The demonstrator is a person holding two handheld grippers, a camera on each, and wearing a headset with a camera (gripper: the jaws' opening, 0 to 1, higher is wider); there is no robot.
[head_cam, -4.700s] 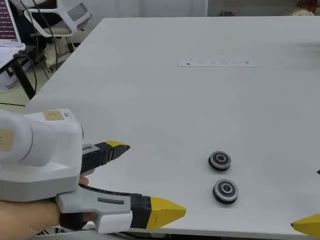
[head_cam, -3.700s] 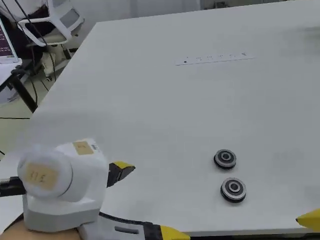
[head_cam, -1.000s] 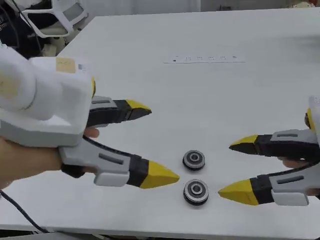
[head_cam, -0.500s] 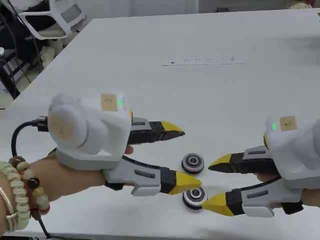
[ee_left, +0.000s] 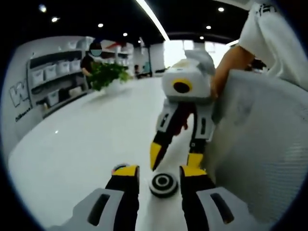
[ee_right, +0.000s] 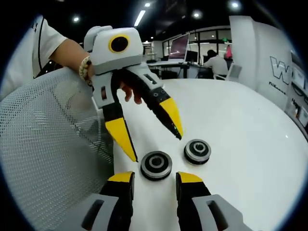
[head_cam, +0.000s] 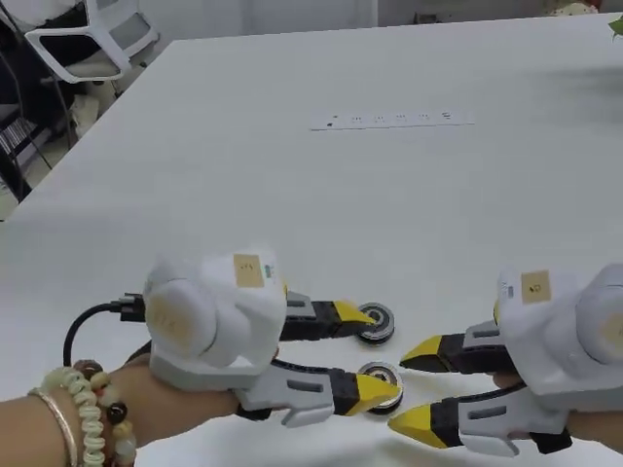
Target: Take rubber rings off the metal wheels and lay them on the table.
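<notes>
Two metal wheels with black rubber rings lie side by side near the table's front edge: a near wheel (head_cam: 382,377) and a far wheel (head_cam: 376,324). My left gripper (head_cam: 366,352) is open and comes in from the left, its yellow tips either side of the near wheel (ee_left: 162,184). The far wheel (ee_left: 119,167) peeks out behind one jaw. My right gripper (head_cam: 417,385) is open and faces the left one from the right, tips just short of the near wheel (ee_right: 156,165). The far wheel (ee_right: 197,150) sits beside it. Neither gripper holds anything.
The white table (head_cam: 389,214) stretches away with free room beyond the wheels. A thin white strip (head_cam: 392,121) with small marks lies farther back. Chairs (head_cam: 83,44) stand off the table's left side. My mesh chair back (ee_right: 48,159) is close behind the hands.
Both grippers have come down to the table and closed in on the near wheel from opposite sides. The left gripper's tips now flank it. The wheels have not moved.
</notes>
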